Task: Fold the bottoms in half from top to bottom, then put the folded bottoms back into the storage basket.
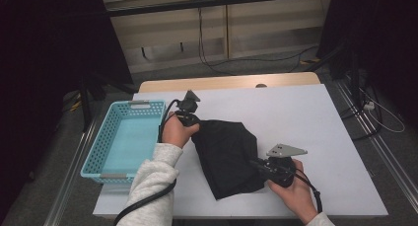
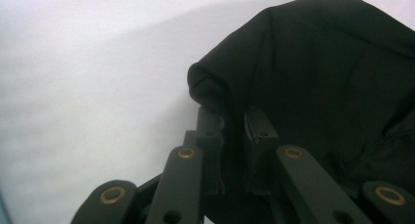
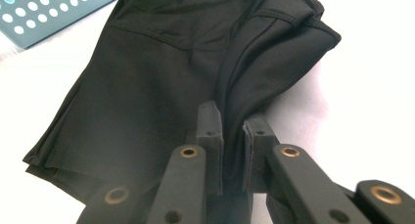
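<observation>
I have both grippers clamped on the black garment [image 1: 226,157], which lies on the white table top [image 1: 305,117] just right of the blue perforated basket [image 1: 123,137]. It looks like a thin, smooth, matte piece of clothing, folded over on itself into a rough wedge: wider toward the far side, narrowing to a corner at the near edge. In the right gripper view I can make out stitched seams running across the cloth [image 3: 161,82] and a doubled hem along its upper right fold, with several layers stacked at the lower left edge.

My left gripper [image 1: 190,118] bites the garment's far left corner. In the left gripper view its jaws stand narrow with a bunched roll of fabric [image 2: 215,87] pinched between them, and that corner appears to ride a little above the table. My right gripper [image 1: 256,163] holds the garment's right-hand edge, near its lower end; in its own view the jaws are narrow too, closed on a fold of the cloth that runs up between the pads.

The rest of the garment sags between the two grips and rests on the table.
</observation>
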Action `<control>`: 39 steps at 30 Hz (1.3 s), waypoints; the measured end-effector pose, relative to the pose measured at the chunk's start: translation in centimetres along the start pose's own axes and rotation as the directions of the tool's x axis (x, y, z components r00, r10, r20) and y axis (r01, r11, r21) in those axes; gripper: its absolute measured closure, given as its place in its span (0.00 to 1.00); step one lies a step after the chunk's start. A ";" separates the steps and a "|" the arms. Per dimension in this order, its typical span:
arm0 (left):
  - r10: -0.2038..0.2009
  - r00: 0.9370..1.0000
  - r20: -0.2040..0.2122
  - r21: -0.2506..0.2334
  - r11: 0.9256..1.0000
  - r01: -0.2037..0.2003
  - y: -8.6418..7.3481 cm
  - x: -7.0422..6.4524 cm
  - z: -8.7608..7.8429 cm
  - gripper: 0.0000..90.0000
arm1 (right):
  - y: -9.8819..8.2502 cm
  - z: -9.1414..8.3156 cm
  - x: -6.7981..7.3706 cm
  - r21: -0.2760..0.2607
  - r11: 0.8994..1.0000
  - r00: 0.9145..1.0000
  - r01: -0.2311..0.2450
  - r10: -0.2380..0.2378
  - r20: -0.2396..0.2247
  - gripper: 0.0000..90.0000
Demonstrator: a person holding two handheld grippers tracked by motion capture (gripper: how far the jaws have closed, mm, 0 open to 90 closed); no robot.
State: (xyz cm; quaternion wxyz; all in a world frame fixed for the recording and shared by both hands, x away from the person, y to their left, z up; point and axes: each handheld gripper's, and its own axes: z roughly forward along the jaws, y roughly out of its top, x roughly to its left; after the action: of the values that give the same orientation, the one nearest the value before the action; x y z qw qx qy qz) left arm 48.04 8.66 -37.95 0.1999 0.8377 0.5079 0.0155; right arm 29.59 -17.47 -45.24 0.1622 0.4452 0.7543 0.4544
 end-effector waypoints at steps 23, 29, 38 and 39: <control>0.009 0.999 -0.043 0.061 0.998 -0.007 2.0 0.0 -1.4 0.89 | 0.8 0.9 1.7 -0.012 1.000 0.999 0.023 -0.024 -0.030 0.90; -0.003 0.999 -0.039 0.059 0.998 0.005 2.1 0.3 -1.6 0.89 | 0.9 0.9 1.9 -0.020 0.999 0.999 0.025 -0.026 -0.041 0.90; 0.001 0.999 -0.044 0.055 0.998 0.002 2.6 0.1 -2.3 0.89 | 1.4 0.8 2.2 -0.036 0.999 0.998 0.030 -0.032 -0.046 0.90; 0.000 0.999 -0.043 0.054 0.999 0.002 2.7 0.1 -2.5 0.89 | 1.4 0.8 2.3 -0.041 0.999 0.998 0.032 -0.034 -0.043 0.90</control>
State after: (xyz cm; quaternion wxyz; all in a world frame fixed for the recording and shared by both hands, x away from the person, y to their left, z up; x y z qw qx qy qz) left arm 49.82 8.46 -34.75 0.1664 0.8421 0.5127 0.0195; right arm 29.60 -14.89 -44.12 0.1620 0.4191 0.7557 0.4765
